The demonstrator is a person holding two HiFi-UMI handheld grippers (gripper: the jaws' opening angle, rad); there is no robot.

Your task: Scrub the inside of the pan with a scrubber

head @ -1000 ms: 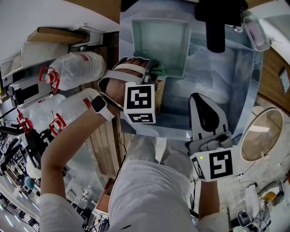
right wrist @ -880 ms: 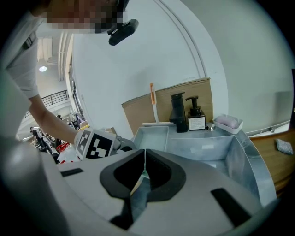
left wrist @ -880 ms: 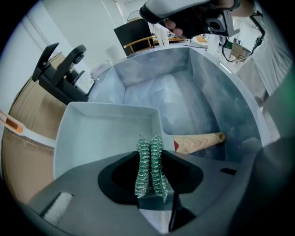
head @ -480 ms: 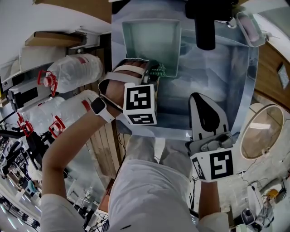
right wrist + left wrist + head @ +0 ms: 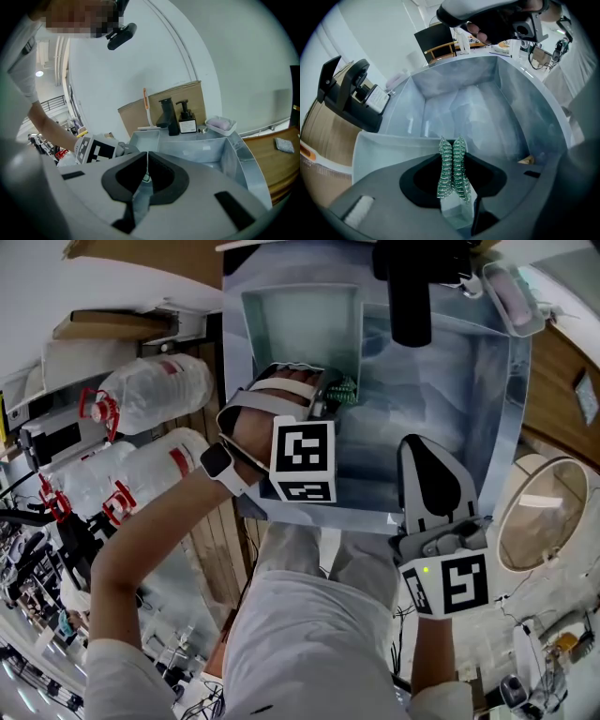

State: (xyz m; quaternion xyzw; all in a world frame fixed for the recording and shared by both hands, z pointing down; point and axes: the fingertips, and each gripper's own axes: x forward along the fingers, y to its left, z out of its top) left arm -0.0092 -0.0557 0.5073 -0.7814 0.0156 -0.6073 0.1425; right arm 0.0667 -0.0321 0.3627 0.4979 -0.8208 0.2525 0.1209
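Observation:
A pale square pan (image 5: 300, 324) sits in the far left part of the steel sink (image 5: 469, 409). My left gripper (image 5: 339, 395) is shut on a green scrubber (image 5: 345, 388), held just above the pan's near right corner. In the left gripper view the scrubber (image 5: 452, 168) stands pinched between the jaws, over the sink basin (image 5: 478, 112). My right gripper (image 5: 427, 451) hovers over the sink's near edge, jaws together and nothing in them. In the right gripper view its tips (image 5: 147, 161) meet, with the left gripper's marker cube (image 5: 96, 149) beyond.
A black faucet (image 5: 410, 296) rises at the sink's far side, with a soap dish (image 5: 511, 296) at the far right corner. A soap bottle (image 5: 186, 123) stands beside the faucet. Large plastic bottles (image 5: 150, 390) lie left of the sink. A round plate (image 5: 544, 517) rests on the right.
My left gripper has carried the scrubber to the right along the pan's near edge, toward its right corner. The right gripper has hardly moved.

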